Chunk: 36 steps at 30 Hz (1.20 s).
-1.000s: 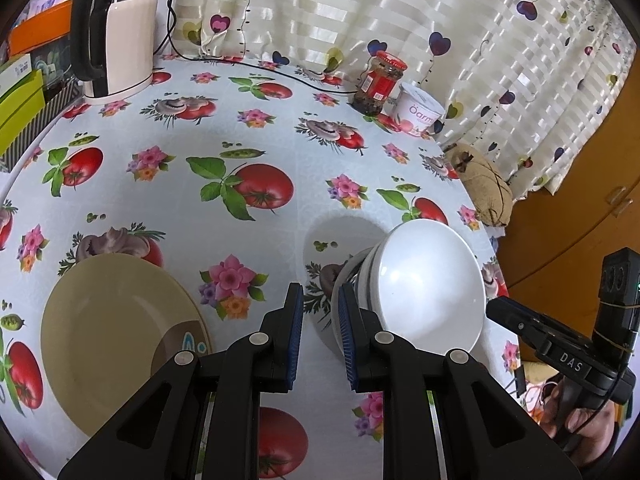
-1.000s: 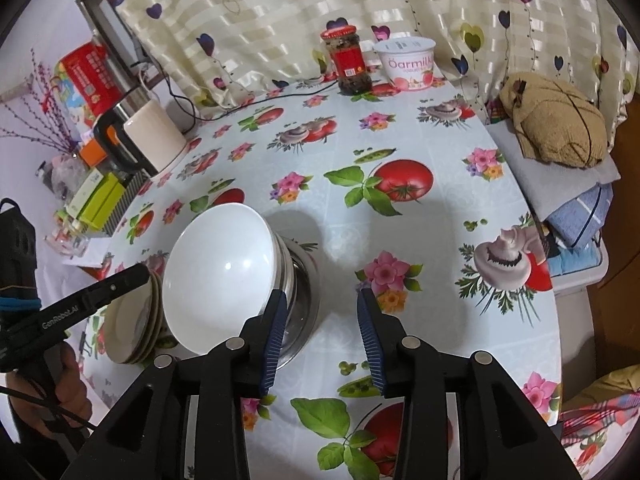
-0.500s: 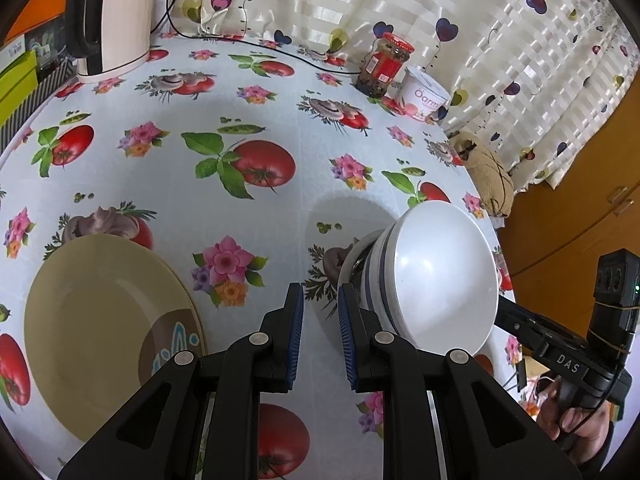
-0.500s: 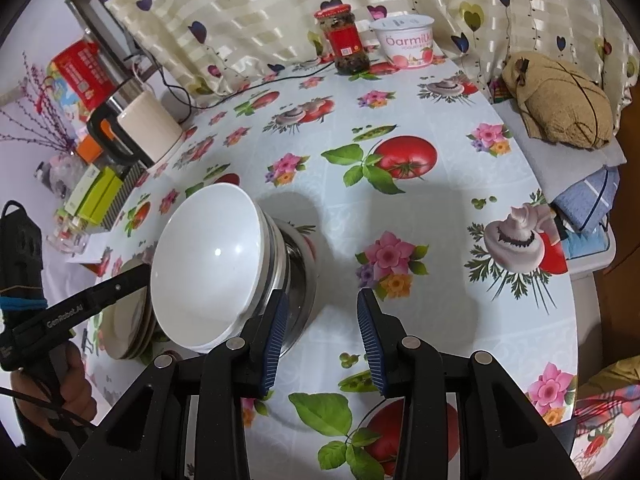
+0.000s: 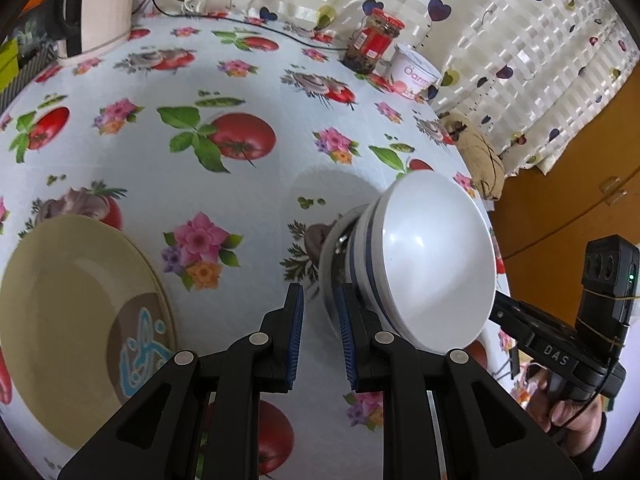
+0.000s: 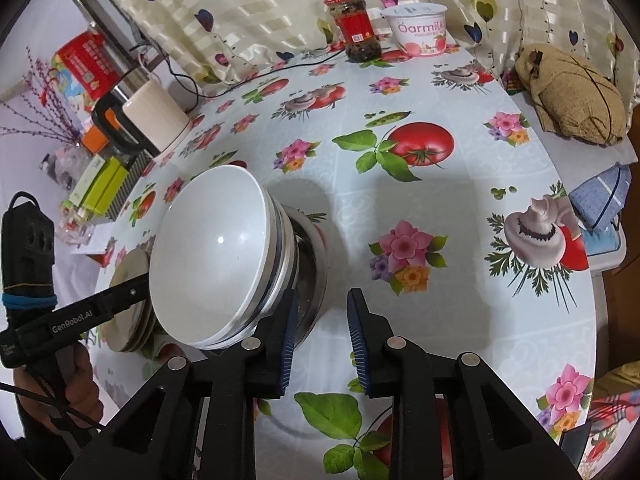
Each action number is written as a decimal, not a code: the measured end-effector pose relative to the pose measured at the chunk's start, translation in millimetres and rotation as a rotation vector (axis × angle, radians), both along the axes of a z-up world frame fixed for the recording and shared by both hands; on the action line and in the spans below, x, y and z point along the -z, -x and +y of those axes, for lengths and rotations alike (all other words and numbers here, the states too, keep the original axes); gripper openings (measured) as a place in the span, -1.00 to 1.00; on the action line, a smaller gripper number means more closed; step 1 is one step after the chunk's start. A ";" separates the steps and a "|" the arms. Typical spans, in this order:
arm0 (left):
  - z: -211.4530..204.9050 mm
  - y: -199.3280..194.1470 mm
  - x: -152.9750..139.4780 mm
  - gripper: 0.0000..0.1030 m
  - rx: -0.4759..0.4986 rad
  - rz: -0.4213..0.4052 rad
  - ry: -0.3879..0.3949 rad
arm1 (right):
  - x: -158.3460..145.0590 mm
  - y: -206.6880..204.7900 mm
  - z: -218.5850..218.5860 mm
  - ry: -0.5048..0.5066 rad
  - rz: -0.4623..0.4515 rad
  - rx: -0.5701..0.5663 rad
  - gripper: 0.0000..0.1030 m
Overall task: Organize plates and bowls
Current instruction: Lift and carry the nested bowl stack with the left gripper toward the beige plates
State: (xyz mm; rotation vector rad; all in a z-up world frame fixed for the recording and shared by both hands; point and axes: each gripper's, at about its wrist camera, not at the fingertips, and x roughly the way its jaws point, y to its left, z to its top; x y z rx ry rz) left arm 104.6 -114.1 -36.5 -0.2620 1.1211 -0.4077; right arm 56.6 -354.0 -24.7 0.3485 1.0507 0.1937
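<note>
A stack of white bowls (image 5: pixel 432 260) with blue bands sits nested in a steel bowl (image 6: pixel 308 256) on the flowered tablecloth. It also shows in the right wrist view (image 6: pixel 216 256). A stack of beige plates (image 5: pixel 76 316) lies to its left, partly hidden behind the bowls in the right wrist view (image 6: pixel 128 272). My left gripper (image 5: pixel 319 308) is open by a narrow gap and empty, just left of the bowl stack. My right gripper (image 6: pixel 320 316) is open and empty, close to the steel bowl's right side.
A kettle (image 6: pixel 148 120), a red-lidded jar (image 6: pixel 356 28) and a yogurt tub (image 6: pixel 420 30) stand at the table's back by the curtain. Boxes (image 6: pixel 100 184) lie at the left edge. A tan bag (image 6: pixel 572 92) rests on a seat beyond the right edge.
Both grippers have moved closer to the bowl stack, which looks larger in both views. The bowls and plates have not moved.
</note>
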 end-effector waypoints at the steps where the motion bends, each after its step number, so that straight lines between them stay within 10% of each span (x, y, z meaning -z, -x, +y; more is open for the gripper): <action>1: -0.8 -0.1 1.4 -0.64 0.002 0.005 -0.001 | 1.0 -0.2 0.2 -0.002 0.002 -0.001 -0.55; 36: -13.2 -6.1 23.3 -0.67 0.055 0.039 0.026 | 17.9 -10.0 1.9 -0.086 0.010 -0.040 -0.74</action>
